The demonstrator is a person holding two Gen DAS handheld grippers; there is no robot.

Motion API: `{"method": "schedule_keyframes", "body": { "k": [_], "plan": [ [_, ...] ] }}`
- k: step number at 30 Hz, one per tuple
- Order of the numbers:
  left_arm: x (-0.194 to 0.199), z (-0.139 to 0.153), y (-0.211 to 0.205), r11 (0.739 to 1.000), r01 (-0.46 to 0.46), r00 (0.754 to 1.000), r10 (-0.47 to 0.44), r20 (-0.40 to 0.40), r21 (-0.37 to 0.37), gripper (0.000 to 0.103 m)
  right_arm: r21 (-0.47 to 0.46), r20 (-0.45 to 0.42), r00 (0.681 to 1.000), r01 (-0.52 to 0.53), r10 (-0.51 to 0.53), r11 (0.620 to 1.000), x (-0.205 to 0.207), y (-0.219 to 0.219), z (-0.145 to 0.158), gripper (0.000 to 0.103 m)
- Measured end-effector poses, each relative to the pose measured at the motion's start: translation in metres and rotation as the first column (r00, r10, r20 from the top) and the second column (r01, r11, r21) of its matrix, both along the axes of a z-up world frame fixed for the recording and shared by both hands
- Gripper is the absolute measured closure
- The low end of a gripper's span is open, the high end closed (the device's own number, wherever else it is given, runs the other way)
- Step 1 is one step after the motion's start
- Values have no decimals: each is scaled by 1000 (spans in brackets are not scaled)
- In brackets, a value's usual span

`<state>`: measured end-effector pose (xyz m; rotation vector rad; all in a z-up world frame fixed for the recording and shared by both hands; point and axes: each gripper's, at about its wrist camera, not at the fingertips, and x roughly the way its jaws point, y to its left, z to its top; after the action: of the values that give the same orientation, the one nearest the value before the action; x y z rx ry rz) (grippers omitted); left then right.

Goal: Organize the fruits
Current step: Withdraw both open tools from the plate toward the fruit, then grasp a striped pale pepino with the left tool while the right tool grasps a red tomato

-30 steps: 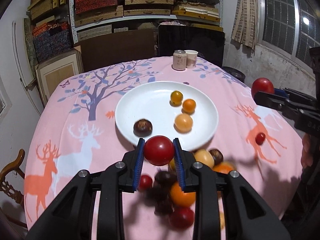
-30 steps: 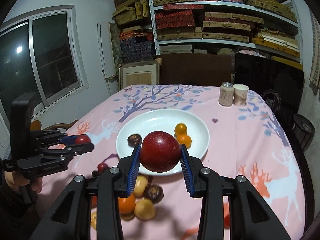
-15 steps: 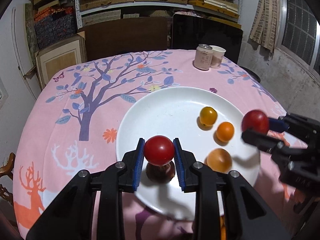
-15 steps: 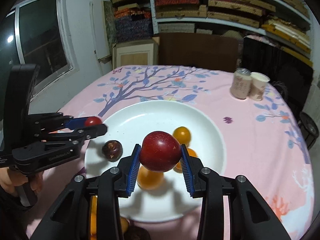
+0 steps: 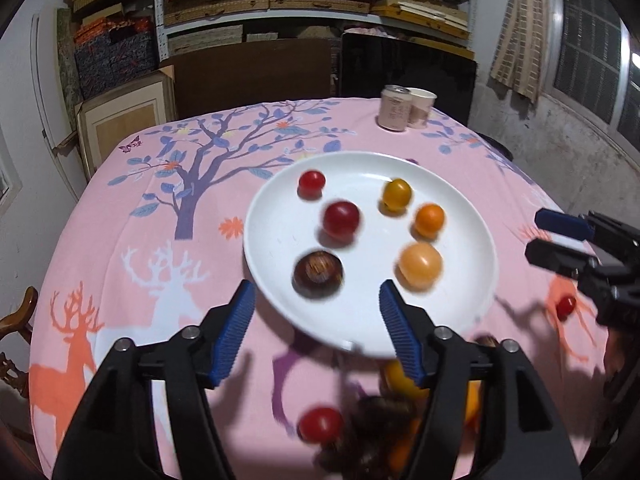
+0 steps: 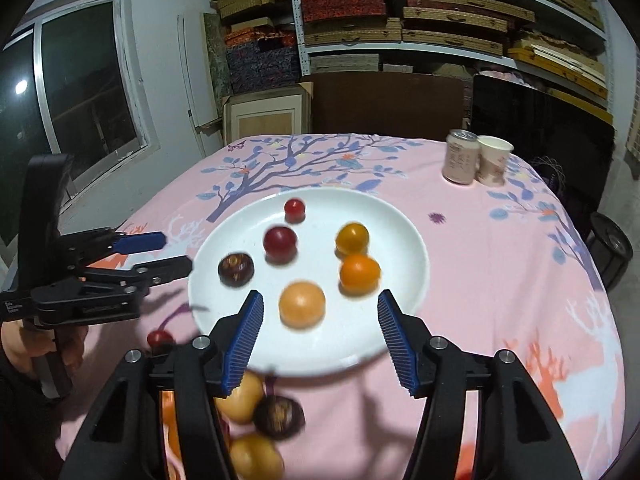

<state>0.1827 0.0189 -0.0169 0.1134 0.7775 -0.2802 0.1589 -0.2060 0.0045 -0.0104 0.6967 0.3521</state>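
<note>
Above white plate [image 5: 280,300], both grippers' fingers [image 5: 236,332] spread wide (holding nothing)

blurred: red fruit [image 5: 341,218] on plate | pile [image 5: 376,432] partly hidden behind left gripper [image 5: 316,332]

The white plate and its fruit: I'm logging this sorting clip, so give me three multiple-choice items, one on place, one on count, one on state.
1. Where do the can and paper cup stand?
A on the plate
B beyond the white plate, side by side
C on the floor

2. How many fruits lie on the plate?
A three
B six
C nine

3. How are the left hand-held gripper and right hand-held gripper?
A both open, empty
B both holding fruit
C one shut

B: they touch on the cloth's far side.
B: two red, three orange-yellow, one dark.
A: nothing sits between either pair of pads.
</note>
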Motion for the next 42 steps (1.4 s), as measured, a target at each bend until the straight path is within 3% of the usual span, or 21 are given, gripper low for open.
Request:
{"method": "schedule_keyframes", "body": {
  "k": [8,15,18,21,23,25,29,31,33,37,40,42],
  "plan": [
    [-97,-13,-20,991,133,991,-133,-3,27,36,-19,-29,997,77,-78,997,-64,-36,-19,42],
    [-154,-34,-28,984,171,985,-170,-10,48,36,-45,-10,991,132,-133,990,-106,-60,-30,37],
    [-164,-47,-32,983,183,982,-182,-47,23,36,-31,-22,988,150,-151,988,-118,-68,-36,37],
    [-173,-52,-45,980,183,983,-183,-15,77,37,-30,-27,986,165,-166,986,-124,-74,-40,37],
    [-177,-53,-51,977,188,982,-189,9,98,47,-35,-24,984,177,-178,984,-128,-78,-42,37],
    [-179,-53,-58,974,212,977,-213,0,82,70,-40,-24,981,193,-194,980,-130,-82,-44,37],
    [-188,-54,-70,964,222,973,-229,32,145,70,-46,-35,974,222,-223,974,-133,-93,-51,37],
    [-186,-58,-71,964,222,974,-226,10,146,53,-50,-42,972,230,-232,972,-132,-97,-53,37],
    [-183,-62,-70,968,217,976,-219,3,129,51,-51,-47,970,238,-240,970,-129,-100,-55,37],
    [-181,-65,-74,965,226,973,-229,12,135,51,-62,-55,967,247,-251,967,-118,-102,-60,37],
    [-181,-66,-71,968,222,975,-224,4,113,64,-80,-68,965,246,-251,966,-106,-100,-67,37],
    [-181,-65,-67,971,227,974,-227,-9,75,64,-86,-86,963,248,-255,965,-97,-99,-72,39]
  ]
}}
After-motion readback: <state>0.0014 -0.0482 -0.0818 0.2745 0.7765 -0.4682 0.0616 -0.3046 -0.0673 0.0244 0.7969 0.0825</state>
